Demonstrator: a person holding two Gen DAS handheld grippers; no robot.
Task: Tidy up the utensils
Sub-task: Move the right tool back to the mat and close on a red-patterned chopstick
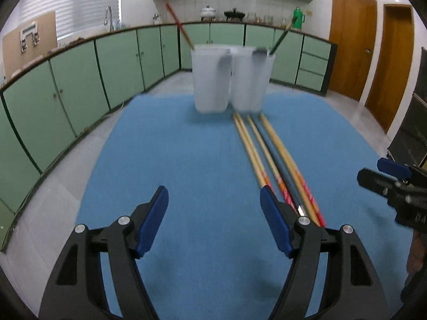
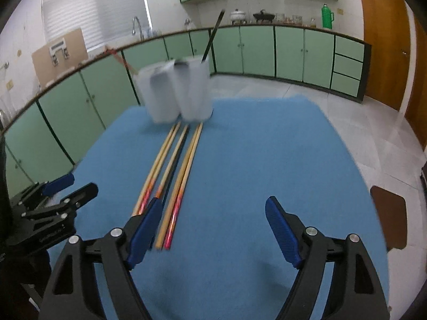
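Observation:
Two translucent white cups [image 1: 210, 80] [image 1: 252, 80] stand side by side at the far edge of the blue mat [image 1: 186, 160]. A red-ended chopstick [image 1: 178, 24] leans out of the left cup, a dark one [image 1: 283, 36] out of the right. Several wooden chopsticks [image 1: 269, 154] [image 2: 173, 170] lie in a row in front of the cups, their red ends toward me. My left gripper [image 1: 213, 190] hangs open over bare mat, its right finger beside their near ends. My right gripper [image 2: 213, 201] is open too, its left finger at those same ends. Nothing is between either pair of jaws.
Green base cabinets [image 1: 80, 85] and a counter with a sink run along the left and back. Wooden doors [image 1: 352, 40] stand at the right. A brown chair seat [image 2: 389, 216] sits off the mat's right edge, and a black case [image 1: 411, 133] by the right wall.

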